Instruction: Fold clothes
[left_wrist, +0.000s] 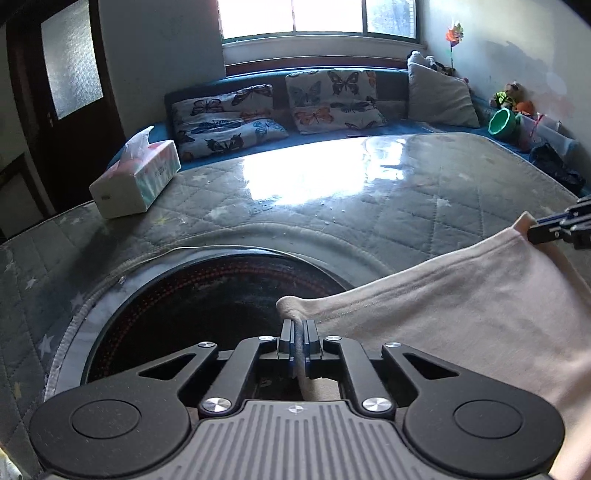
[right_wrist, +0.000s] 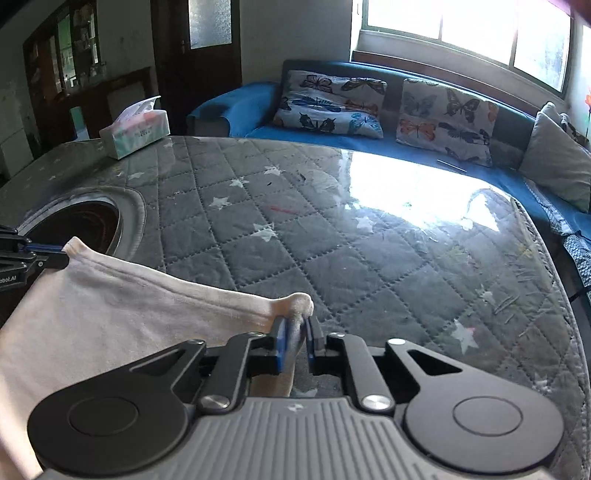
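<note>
A pale pink garment (left_wrist: 461, 314) is stretched between my two grippers above the quilted grey table cover (left_wrist: 332, 206). My left gripper (left_wrist: 298, 332) is shut on one corner of the garment's hemmed edge. My right gripper (right_wrist: 295, 328) is shut on the other corner of the same edge (right_wrist: 147, 295). The cloth hangs down below both grippers; its lower part is hidden. The right gripper shows at the right edge of the left wrist view (left_wrist: 554, 229), and the left gripper at the left edge of the right wrist view (right_wrist: 33, 254).
A round dark cutout (left_wrist: 207, 306) sits in the table below my left gripper. A tissue box (left_wrist: 136, 177) stands at the table's far left. A blue sofa (right_wrist: 332, 129) with butterfly cushions (left_wrist: 332, 99) runs behind the table under the window.
</note>
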